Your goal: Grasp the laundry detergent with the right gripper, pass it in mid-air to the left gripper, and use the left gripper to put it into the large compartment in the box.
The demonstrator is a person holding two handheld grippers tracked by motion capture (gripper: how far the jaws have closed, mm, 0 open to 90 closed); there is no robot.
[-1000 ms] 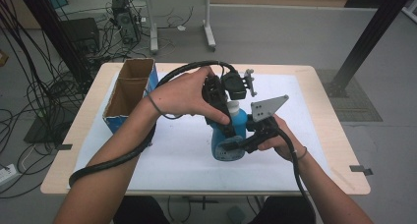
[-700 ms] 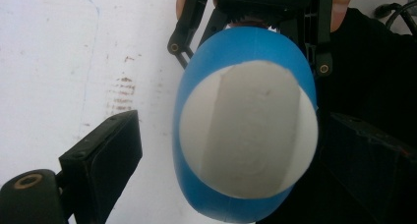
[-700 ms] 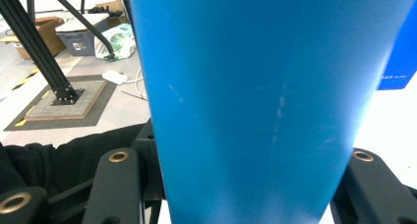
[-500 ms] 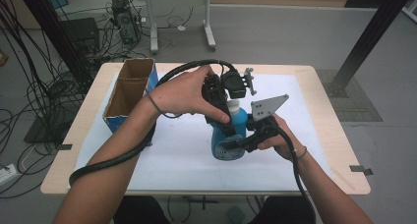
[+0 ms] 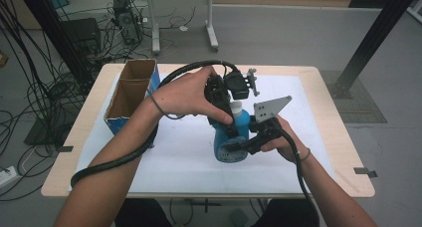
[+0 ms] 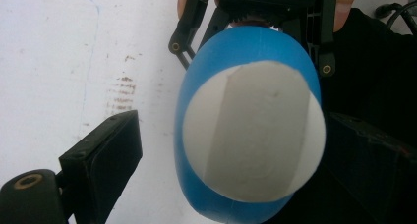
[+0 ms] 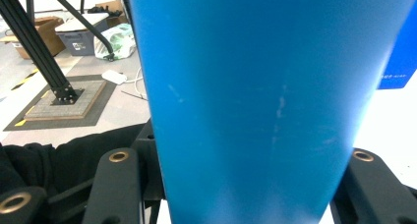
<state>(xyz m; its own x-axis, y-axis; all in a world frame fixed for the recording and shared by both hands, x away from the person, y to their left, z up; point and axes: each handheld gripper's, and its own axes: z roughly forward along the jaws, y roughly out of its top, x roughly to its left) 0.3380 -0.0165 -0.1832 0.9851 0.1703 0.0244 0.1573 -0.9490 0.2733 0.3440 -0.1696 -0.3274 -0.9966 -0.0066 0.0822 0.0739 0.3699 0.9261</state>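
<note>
High view shows a blue bottle standing upright on the white sheet of the tabletop, caught between two tools. The right hand-held gripper comes at it from the side, low on the body, and its jaws are clamped on the bottle; in the right gripper view the blue wall of the bottle rises directly between the two black jaws, touching both. The left hand-held gripper hangs above the bottle, pointing down over its white cap. In the left gripper view the round white cap lies between that tool's own jaws, with blue shoulder around it; the left jaw stands clear of the bottle with bare white sheet between, so this hand-held gripper is open around the cap and not pressing on it. Beyond the cap in that same view, the right hand-held gripper clasps the bottle's far side. An open cardboard box sits well apart from the left hand-held gripper, on the side away from the bottle, near the tabletop's edge.
</note>
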